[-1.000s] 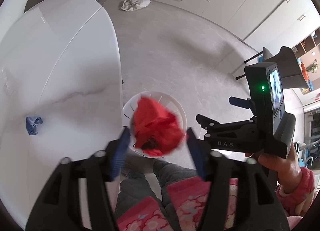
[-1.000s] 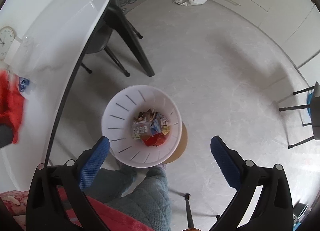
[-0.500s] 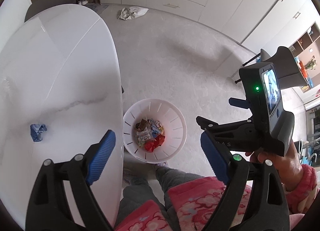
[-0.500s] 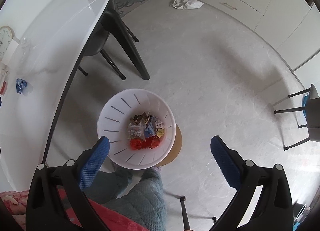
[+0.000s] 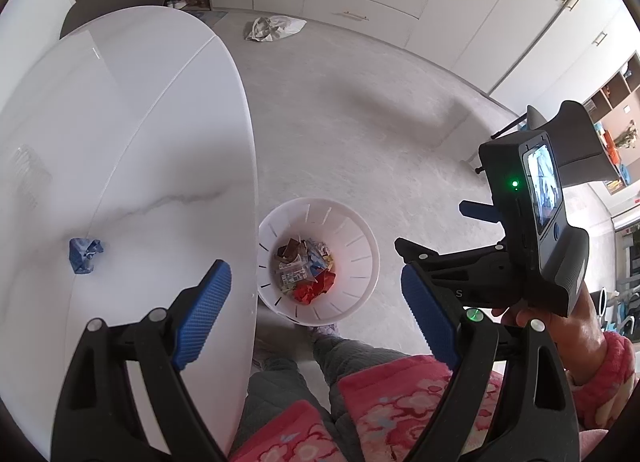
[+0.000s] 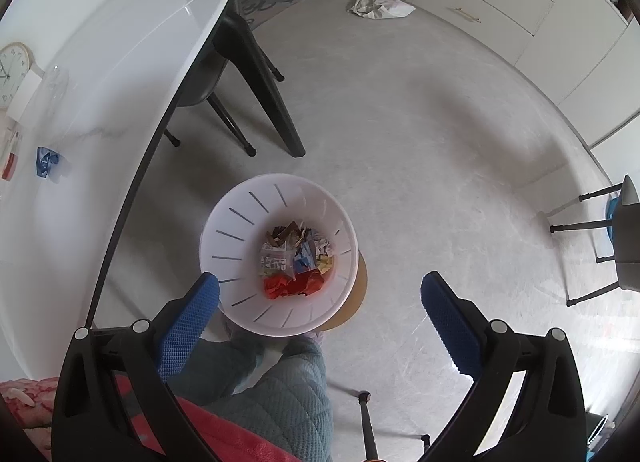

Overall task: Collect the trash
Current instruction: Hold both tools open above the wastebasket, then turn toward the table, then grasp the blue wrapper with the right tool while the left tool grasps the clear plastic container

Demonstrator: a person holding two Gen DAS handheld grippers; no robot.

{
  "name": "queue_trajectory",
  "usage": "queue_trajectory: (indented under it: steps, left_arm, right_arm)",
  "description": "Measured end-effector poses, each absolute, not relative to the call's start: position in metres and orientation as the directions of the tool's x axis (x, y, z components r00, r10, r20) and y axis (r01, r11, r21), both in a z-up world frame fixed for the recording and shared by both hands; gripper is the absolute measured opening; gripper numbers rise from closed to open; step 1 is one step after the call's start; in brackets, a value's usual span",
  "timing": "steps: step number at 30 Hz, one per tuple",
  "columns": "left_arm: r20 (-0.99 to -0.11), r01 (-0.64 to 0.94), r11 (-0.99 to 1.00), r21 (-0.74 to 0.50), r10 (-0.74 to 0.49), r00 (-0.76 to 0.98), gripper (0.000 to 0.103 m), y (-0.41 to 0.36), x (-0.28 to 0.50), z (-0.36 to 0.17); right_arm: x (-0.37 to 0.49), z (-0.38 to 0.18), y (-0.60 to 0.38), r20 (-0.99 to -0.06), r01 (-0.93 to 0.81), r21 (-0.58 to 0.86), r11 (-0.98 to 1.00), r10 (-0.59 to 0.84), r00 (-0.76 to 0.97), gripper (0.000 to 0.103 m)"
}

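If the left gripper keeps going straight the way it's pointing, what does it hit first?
Probably the white trash bin on the floor: the open left gripper frames its near rim, just off the table edge. Nothing shows in between, though depth is hard to judge.

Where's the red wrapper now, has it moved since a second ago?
Yes. The red wrapper has dropped from between the left gripper fingers into the white bin beside the table. The jaws have just been opening, nothing between them.
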State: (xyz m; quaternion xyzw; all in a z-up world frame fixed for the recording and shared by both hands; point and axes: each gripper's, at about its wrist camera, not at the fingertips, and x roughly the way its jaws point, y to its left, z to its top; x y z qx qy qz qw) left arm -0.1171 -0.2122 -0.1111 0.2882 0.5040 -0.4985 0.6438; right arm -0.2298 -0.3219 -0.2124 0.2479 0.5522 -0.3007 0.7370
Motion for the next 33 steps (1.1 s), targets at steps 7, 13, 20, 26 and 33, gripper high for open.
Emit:
queue_trajectory:
  steps: [7,13,20,26,33]
  left_arm:
    - [-0.934,0.924,0.362,-0.126,-0.358,0.013,0.083,-0.207,-0.112,-0.108]
    - [-0.931,0.911,0.393,-0.126,-0.364,0.028,0.083,-0.197,-0.1,-0.108]
    - [-0.929,0.884,0.451,-0.126,-0.366,0.055,0.083,-0.18,-0.082,-0.107]
    - [-0.925,0.838,0.528,-0.135,-0.37,0.084,0.083,-0.155,-0.053,-0.106]
    - [-0.922,0.689,0.71,-0.148,-0.351,0.164,0.083,-0.09,0.023,-0.107]
  right_arm:
    - [-0.22,-0.212,-0.319,-0.963,0.702,0.029,0.712,-0.168,0.21,0.1]
    - [-0.205,-0.209,-0.314,-0.963,0.676,0.024,0.737,-0.164,0.213,0.1]
    - [-0.175,-0.206,-0.303,-0.962,0.632,0.022,0.775,-0.156,0.225,0.1]
    - [-0.136,-0.201,-0.285,-0.961,0.569,0.016,0.822,-0.145,0.237,0.1]
    - [-0.065,-0.183,-0.249,-0.947,0.432,0.017,0.902,-0.124,0.296,0.1]
